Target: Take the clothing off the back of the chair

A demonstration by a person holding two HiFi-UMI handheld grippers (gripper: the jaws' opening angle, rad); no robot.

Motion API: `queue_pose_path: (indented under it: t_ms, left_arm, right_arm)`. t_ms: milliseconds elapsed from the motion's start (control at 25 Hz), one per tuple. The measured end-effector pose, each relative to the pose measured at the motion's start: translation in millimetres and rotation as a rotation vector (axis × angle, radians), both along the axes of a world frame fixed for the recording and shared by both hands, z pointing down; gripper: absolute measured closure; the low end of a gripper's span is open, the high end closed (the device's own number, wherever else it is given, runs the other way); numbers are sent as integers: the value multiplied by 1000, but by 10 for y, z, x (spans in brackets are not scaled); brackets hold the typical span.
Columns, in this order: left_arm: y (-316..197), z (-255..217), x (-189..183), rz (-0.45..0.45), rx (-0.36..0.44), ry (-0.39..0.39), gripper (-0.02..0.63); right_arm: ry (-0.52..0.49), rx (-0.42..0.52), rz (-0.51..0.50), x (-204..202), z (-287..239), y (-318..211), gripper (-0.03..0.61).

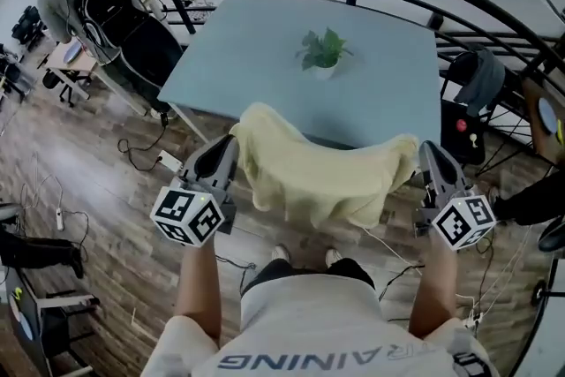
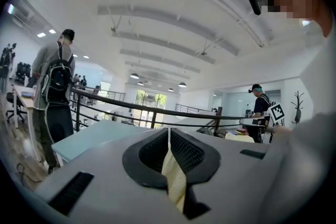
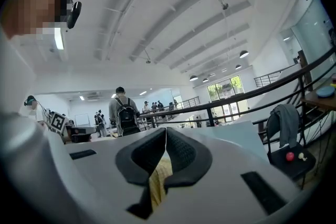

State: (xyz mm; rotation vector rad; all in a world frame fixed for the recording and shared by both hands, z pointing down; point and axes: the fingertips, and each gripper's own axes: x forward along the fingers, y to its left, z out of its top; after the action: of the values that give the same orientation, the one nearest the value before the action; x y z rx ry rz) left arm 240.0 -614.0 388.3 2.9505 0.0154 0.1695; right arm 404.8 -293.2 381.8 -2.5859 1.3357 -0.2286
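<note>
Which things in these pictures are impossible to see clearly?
- Chair back: head view, the yellow garment covers whatever is under it.
- Garment's kind: the gripper views show only a strip pinched in the left claw and the right claw.
- Distant people: right gripper view, too small.

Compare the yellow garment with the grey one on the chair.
Colour: the yellow garment is pale, the grey garment dark. Support: the yellow garment hangs stretched between left gripper and right gripper, both shut on it; the grey garment drapes over a chair, untouched. Both are limp cloth.
</note>
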Motion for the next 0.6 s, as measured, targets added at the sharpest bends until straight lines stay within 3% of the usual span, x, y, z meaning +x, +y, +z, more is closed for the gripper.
queue_pose_path:
  t_ms: [160,240,280,360,440,600]
  left_arm:
    - [-333,167,262,99,-37,-136,556]
    - [-374,203,420,209,-51,-176,429]
    - [-378,194,499,270,-56,-176,397]
    - [-403,193,648,374,-86,-189,368]
    - [-434,280,783,450,-118,-254,345]
    - [-434,554,983,561,-287,-395,311]
  right_arm:
    - [-75,-63,25,100,157,-8,530]
    - [-122,-87,16,144,231,10,478]
    - [-137,-96,4,170,257,19,450]
    - [-158,-104,-44,228,290,12,399]
    - [-187,-106,-111,272,330,-17,348]
    - [-290,-104,-190,390,552,-6,319]
